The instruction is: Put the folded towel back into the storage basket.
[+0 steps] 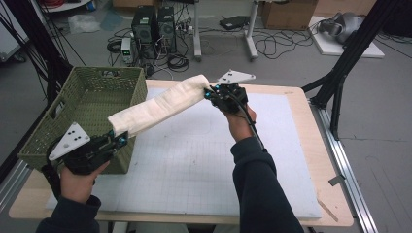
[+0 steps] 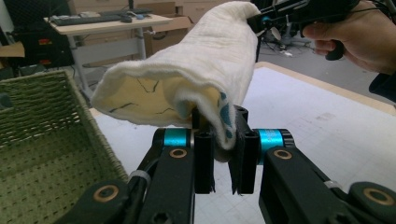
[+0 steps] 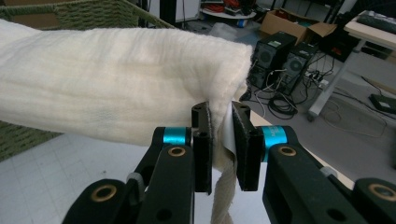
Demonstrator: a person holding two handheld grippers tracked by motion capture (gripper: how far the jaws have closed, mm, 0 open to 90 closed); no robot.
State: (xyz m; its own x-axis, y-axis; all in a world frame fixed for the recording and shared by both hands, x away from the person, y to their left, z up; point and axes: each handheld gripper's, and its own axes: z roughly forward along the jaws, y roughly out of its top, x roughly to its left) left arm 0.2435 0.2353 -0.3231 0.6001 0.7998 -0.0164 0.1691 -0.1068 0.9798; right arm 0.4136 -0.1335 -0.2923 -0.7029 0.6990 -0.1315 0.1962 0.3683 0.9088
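Spreading under everything, the table (image 1: 296, 160) with its white gridded mat (image 1: 194, 165) lies below both claws. Next in size comes the green woven basket (image 1: 87, 111), which sits just behind and beside our left gripper (image 1: 116, 141), at the mat's left edge.

Smaller still is the cream towel (image 1: 160, 104), folded into a long band and hanging in the air between our two claws, clear of the mat. It runs from our left gripper up and across to our right gripper (image 1: 211, 92), which is held higher and farther over the table. In the left gripper view the towel (image 2: 187, 79) droops open above the claw (image 2: 224, 144) like a loose sleeve, showing a printed underside. In the right gripper view the towel (image 3: 107, 88) stretches away to the side of the claw (image 3: 222, 140).

Both claws are clenched, each pinching one end of the towel: the jaws stand close with folded cloth between the pads.

We judge the towel light, soft and limp. It sags wherever it is unsupported and will not hold a shape, so it needs both ends held to stay flat. It is not fragile, and the weave should grip well against the pads. The best hold is at the corners or the folded end edges, taking all layers together so none slips free.
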